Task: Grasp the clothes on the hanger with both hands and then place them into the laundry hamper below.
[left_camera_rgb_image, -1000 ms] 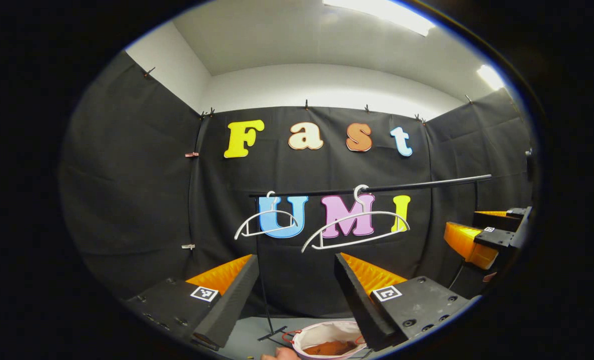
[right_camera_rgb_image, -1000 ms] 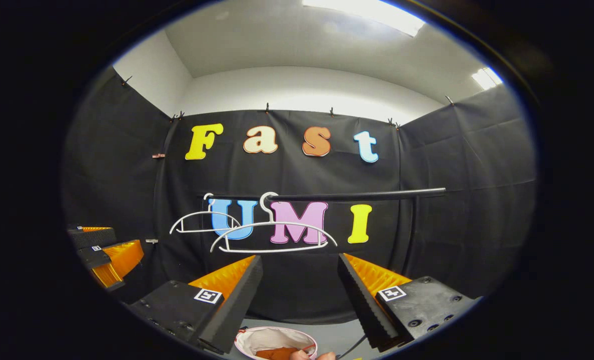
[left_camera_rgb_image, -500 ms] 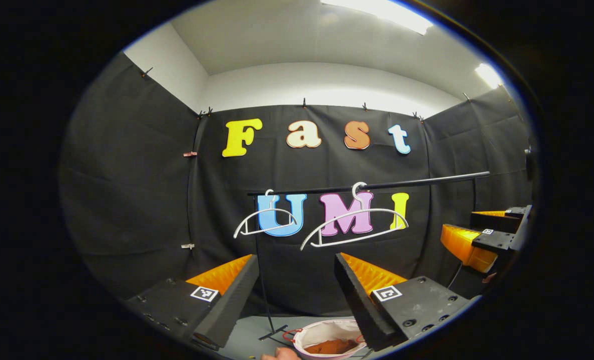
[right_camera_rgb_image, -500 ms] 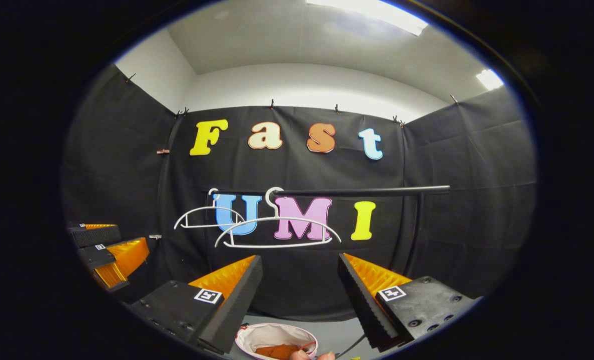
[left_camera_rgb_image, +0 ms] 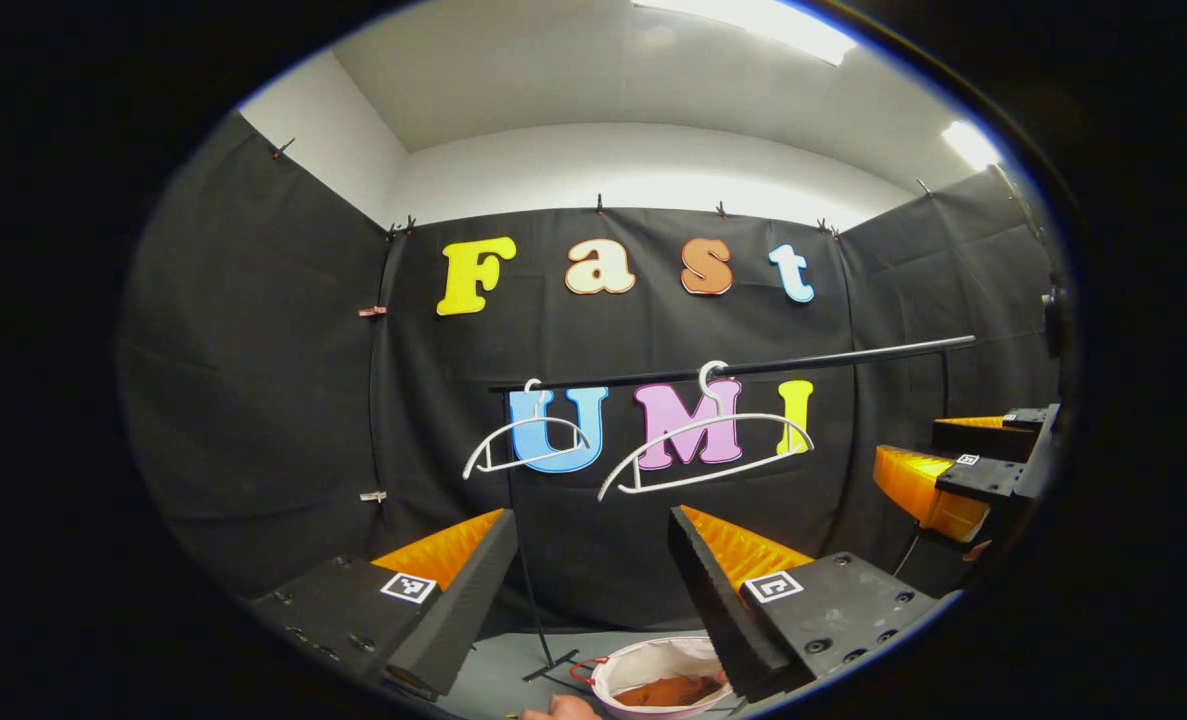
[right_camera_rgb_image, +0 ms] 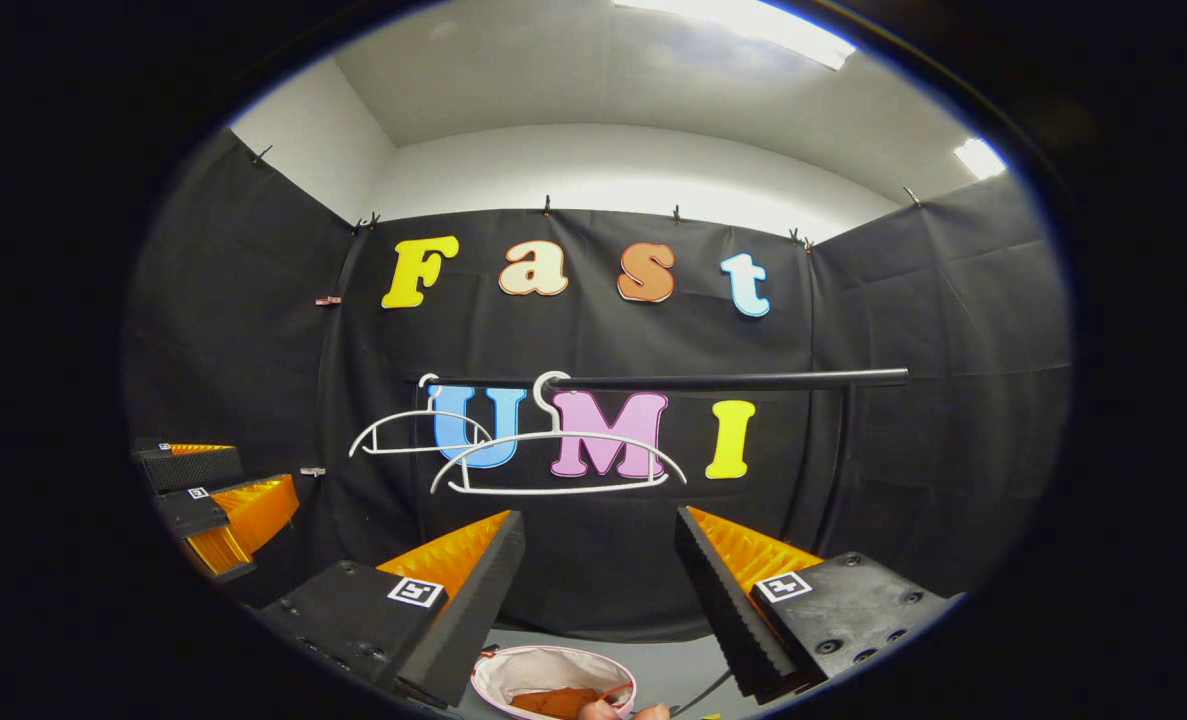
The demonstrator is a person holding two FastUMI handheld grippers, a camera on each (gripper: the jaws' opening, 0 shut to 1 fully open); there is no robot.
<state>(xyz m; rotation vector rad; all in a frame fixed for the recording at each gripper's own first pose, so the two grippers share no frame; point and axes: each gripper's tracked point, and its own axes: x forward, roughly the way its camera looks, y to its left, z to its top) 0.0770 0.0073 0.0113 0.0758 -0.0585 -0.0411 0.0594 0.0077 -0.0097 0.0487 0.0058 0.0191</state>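
We hold our left gripper (left_camera_rgb_image: pixel 593 560) and right gripper (right_camera_rgb_image: pixel 598 560) spread wide, gripping nothing. Below them the orange clothes (left_camera_rgb_image: pixel 668 691) lie inside the hamper (left_camera_rgb_image: pixel 653 660) on the floor, under two bare hangers (right_camera_rgb_image: pixel 558 462) on the rail (right_camera_rgb_image: pixel 733 380).

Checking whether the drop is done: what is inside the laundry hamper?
An orange-brown garment lies in the white-lined laundry hamper. The right finger of the left gripper covers one side of it.

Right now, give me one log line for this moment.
left gripper: open, empty | right gripper: open, empty | hangers: bare on rail | orange garment: in hamper
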